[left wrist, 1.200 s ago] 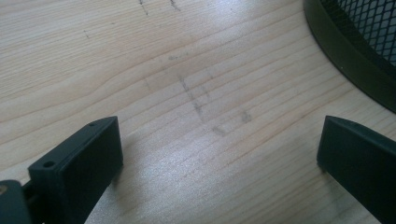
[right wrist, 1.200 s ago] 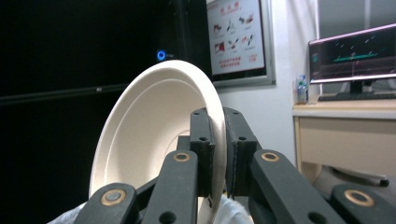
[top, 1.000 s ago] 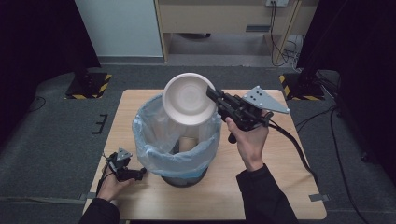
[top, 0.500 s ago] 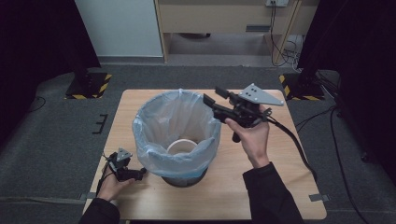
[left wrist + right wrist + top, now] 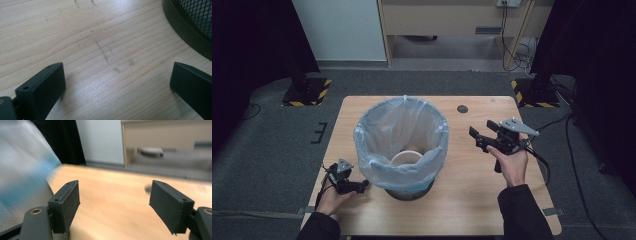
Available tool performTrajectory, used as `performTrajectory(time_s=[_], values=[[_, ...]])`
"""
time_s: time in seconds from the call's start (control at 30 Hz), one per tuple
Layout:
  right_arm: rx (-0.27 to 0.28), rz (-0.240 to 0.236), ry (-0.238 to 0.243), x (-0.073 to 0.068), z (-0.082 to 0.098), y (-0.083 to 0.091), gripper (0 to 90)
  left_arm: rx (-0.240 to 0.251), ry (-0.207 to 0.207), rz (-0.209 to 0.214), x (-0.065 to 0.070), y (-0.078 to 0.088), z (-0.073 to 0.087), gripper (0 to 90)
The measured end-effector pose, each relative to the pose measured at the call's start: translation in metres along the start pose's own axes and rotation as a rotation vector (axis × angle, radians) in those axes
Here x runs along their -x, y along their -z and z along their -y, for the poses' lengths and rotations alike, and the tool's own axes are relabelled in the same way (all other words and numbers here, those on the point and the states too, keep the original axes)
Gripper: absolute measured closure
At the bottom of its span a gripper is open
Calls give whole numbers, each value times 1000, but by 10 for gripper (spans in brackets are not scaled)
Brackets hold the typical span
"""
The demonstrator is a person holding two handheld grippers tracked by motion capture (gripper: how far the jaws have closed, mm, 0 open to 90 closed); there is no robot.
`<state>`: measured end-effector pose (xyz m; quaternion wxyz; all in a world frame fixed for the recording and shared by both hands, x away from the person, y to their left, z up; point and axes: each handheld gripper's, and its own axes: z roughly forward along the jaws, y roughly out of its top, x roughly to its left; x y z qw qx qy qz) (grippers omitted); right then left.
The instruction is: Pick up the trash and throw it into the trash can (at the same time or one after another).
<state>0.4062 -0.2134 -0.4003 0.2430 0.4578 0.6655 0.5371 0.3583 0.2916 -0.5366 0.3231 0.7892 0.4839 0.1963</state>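
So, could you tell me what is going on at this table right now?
A person is throwing things into a bin lined with a blue bag. A white bowl lies inside it. The right tongs have just been opening, hold nothing and sit beside the bin over the table. The left tongs rest open on the table by the bin's base.

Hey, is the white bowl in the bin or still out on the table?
In the bin. The white bowl lies at the bottom, inside the blue liner; the right gripper is open and empty.
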Motion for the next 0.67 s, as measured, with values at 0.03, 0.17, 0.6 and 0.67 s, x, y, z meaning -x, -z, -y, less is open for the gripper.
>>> performTrajectory(time_s=[0.03,0.17,0.6,0.67], values=[[-18,6,-3,4,7,0,234,0,0,0,0,0,0,0],[-82,27,-27,19,34,1,226,0,0,0,0,0,0,0],[-313,128,-49,71,104,24,159,0,0,0,0,0,0,0],[-327,146,-42,74,105,25,155,0,0,0,0,0,0,0]])
